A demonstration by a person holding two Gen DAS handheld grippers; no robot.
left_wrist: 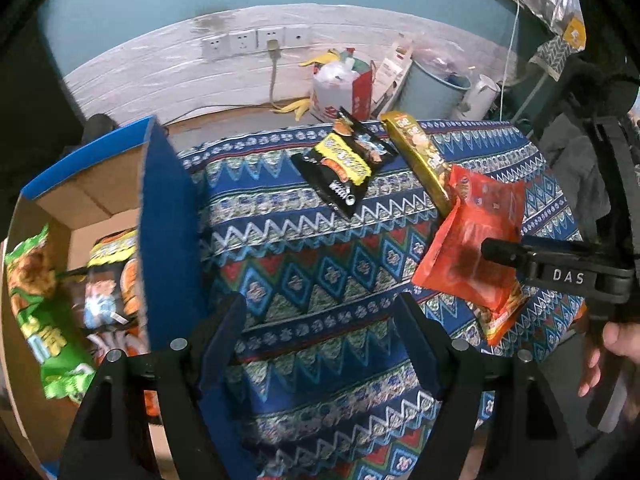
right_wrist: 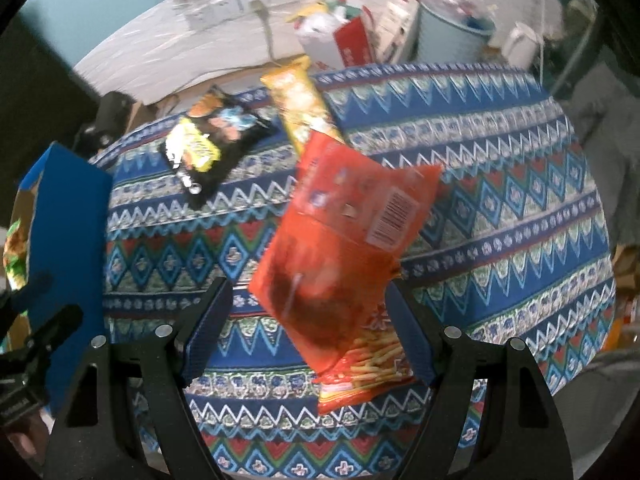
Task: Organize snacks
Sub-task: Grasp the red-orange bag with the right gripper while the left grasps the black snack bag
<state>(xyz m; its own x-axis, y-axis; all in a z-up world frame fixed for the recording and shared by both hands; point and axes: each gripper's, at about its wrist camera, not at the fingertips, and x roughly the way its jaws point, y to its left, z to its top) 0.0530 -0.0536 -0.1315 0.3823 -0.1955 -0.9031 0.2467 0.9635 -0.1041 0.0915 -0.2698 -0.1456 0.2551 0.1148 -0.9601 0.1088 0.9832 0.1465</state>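
Note:
A red snack bag (right_wrist: 340, 248) lies barcode side up on the patterned tablecloth (right_wrist: 500, 200). My right gripper (right_wrist: 308, 292) hangs open just above it, its fingers on either side of the bag's lower half. A black-and-yellow bag (left_wrist: 344, 164) and a long gold pack (left_wrist: 420, 156) lie farther back. My left gripper (left_wrist: 318, 308) is open with nothing between its fingers, over bare cloth beside the blue cardboard box (left_wrist: 168, 220). Inside the box lie a green bag (left_wrist: 36, 300) and an orange-and-black bag (left_wrist: 112, 280). In the left wrist view a finger (left_wrist: 504, 254) of the right gripper shows over the red bag (left_wrist: 480, 232).
Behind the table's far edge, on the floor by the white wall, stand a red-and-white bag (left_wrist: 344, 88), a pale blue bin (left_wrist: 432, 84) and a white kettle (left_wrist: 480, 96). Wall sockets (left_wrist: 256, 42) hold a plugged-in cable. A person's hand (left_wrist: 616, 340) grips the right tool.

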